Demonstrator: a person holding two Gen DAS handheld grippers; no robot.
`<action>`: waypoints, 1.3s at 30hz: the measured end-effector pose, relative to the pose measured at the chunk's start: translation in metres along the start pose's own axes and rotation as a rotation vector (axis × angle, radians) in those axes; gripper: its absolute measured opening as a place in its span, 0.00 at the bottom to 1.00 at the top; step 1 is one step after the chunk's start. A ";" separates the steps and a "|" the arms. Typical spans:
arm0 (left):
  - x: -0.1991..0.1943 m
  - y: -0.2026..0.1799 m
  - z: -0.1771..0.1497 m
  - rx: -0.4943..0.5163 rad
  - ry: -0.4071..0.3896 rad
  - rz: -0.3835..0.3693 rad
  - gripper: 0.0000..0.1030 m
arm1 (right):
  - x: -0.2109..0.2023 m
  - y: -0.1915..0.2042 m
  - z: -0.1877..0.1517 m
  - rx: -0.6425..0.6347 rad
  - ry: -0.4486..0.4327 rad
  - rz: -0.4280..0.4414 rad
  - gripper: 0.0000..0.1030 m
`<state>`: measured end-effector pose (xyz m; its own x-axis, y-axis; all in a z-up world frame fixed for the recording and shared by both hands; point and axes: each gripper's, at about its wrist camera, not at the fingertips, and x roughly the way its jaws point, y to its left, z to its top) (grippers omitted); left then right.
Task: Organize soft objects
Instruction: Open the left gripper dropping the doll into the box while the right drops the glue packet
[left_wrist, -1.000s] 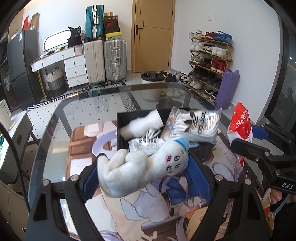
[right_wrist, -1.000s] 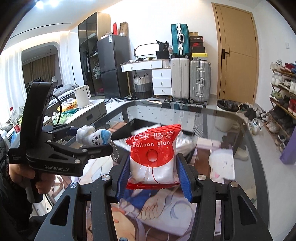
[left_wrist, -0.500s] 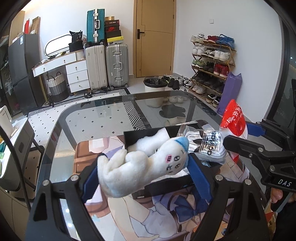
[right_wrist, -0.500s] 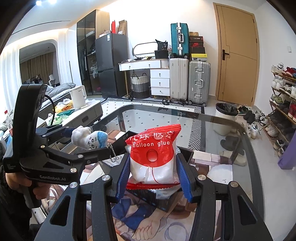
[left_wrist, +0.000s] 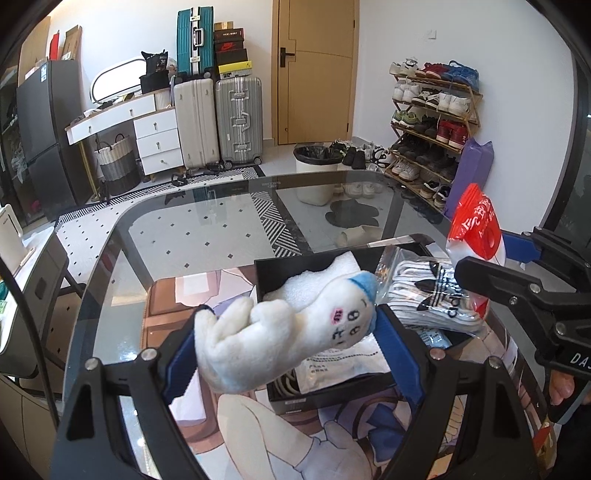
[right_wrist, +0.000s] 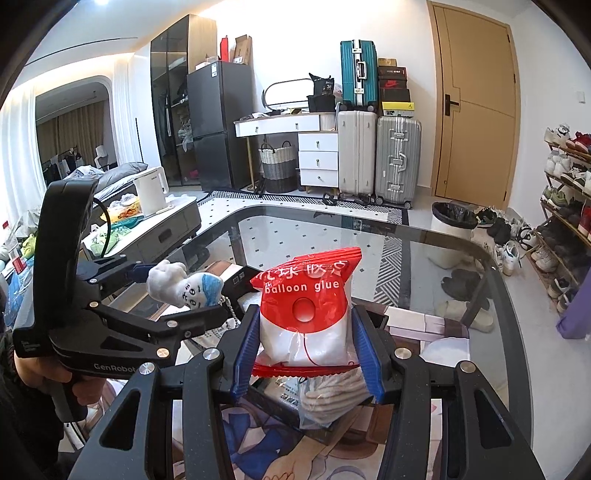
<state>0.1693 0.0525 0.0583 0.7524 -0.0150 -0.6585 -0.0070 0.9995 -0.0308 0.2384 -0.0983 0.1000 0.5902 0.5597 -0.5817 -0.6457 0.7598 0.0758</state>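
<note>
Claws are each clamping one thing: left claw (left_wrist: 286, 341) one plush toy (left_wrist: 280, 332), right claw (right_wrist: 306, 345) one balloon-glue packet (right_wrist: 304, 314), above one black box (left_wrist: 332, 393).

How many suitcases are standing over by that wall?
3: a teal suitcase on top, a white suitcase under it, and a silver suitcase beside the white one, near the door. Others could be hidden behind.

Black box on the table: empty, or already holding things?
Holding things. The black box contains a white foam piece, a bagged sock pack and a printed plastic bag.
</note>
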 end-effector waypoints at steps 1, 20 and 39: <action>0.002 0.000 0.000 0.001 0.004 0.001 0.84 | 0.003 -0.001 0.000 0.002 0.006 0.000 0.48; 0.034 -0.009 -0.005 0.055 0.067 0.014 0.84 | 0.046 -0.003 0.002 -0.018 0.070 0.021 0.48; 0.032 -0.008 -0.017 0.001 0.081 -0.027 0.84 | 0.067 -0.019 -0.005 0.009 0.098 0.039 0.48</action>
<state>0.1822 0.0434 0.0247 0.6963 -0.0436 -0.7164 0.0132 0.9988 -0.0480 0.2873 -0.0772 0.0555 0.5138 0.5544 -0.6547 -0.6630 0.7409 0.1071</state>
